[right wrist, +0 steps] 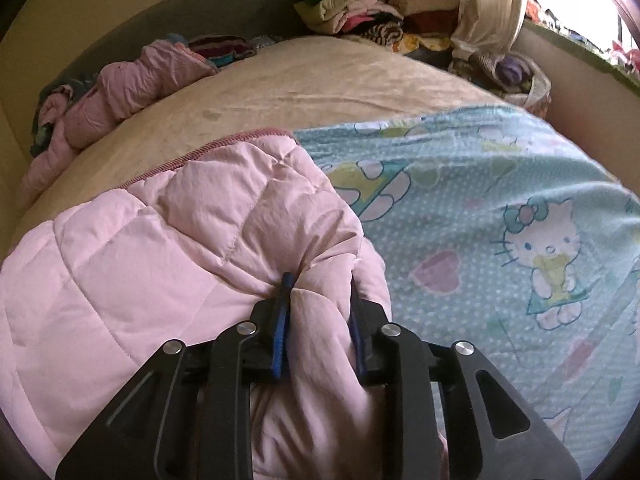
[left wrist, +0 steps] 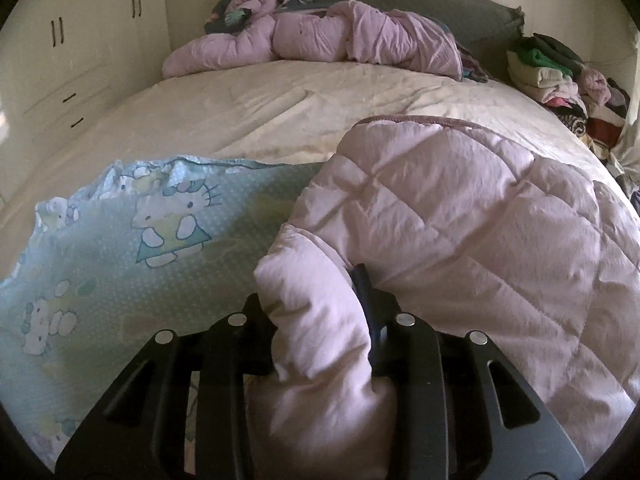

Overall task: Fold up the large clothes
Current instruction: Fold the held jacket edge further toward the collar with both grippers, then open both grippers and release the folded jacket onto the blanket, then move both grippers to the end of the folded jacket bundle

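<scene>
A large pink quilted garment (left wrist: 460,216) (right wrist: 160,248) lies on the bed over a light blue cat-print sheet (left wrist: 120,248) (right wrist: 480,220). Its dark pink ribbed edge points toward the headboard. My left gripper (left wrist: 316,300) is shut on a bunched fold at the garment's near left edge; fabric hides the left finger and only one blue pad (left wrist: 362,292) shows. My right gripper (right wrist: 320,288) is shut on a fold at the near right edge, with the cloth pinched between both blue pads (right wrist: 282,312). Both grippers point down at the bed.
A cream sheet (left wrist: 280,112) (right wrist: 300,80) covers the mattress beyond the garment. Another crumpled pink quilted item (left wrist: 320,36) (right wrist: 132,80) lies against the grey headboard (left wrist: 440,4). A pile of folded clothes (left wrist: 560,76) (right wrist: 360,8) sits at the far right corner. White wardrobes (left wrist: 80,60) stand on the left.
</scene>
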